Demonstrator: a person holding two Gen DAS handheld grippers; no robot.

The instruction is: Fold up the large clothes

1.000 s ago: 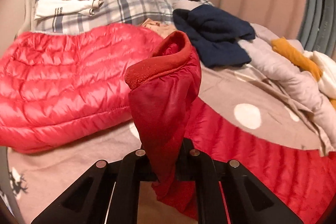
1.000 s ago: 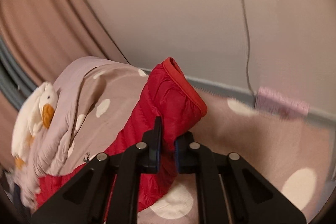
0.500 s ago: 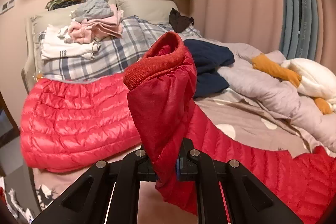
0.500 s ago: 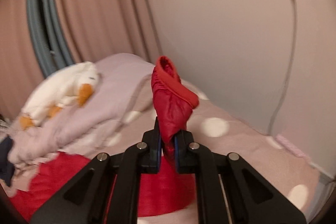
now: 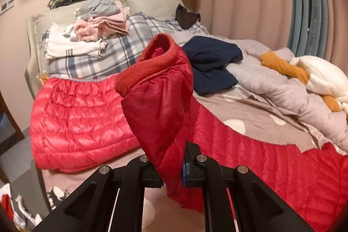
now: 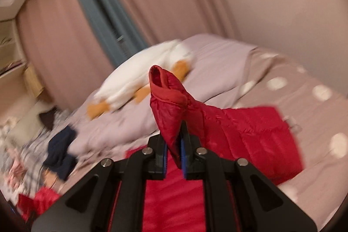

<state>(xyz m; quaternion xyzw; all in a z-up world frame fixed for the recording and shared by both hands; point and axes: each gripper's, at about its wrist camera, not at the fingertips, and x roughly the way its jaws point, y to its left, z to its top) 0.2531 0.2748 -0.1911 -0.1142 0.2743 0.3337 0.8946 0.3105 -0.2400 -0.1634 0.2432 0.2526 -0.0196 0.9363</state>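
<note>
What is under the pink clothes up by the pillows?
The pink clothes lie on a white folded garment, which rests on a plaid blanket. Whatever else lies beneath the pile is covered.

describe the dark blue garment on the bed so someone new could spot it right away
Start at the plaid pillow at the head of the bed. Just to its right, on the grey duvet, lies a crumpled navy garment. It is the only dark blue piece, unlike the shiny red puffer jacket beside it.
</note>
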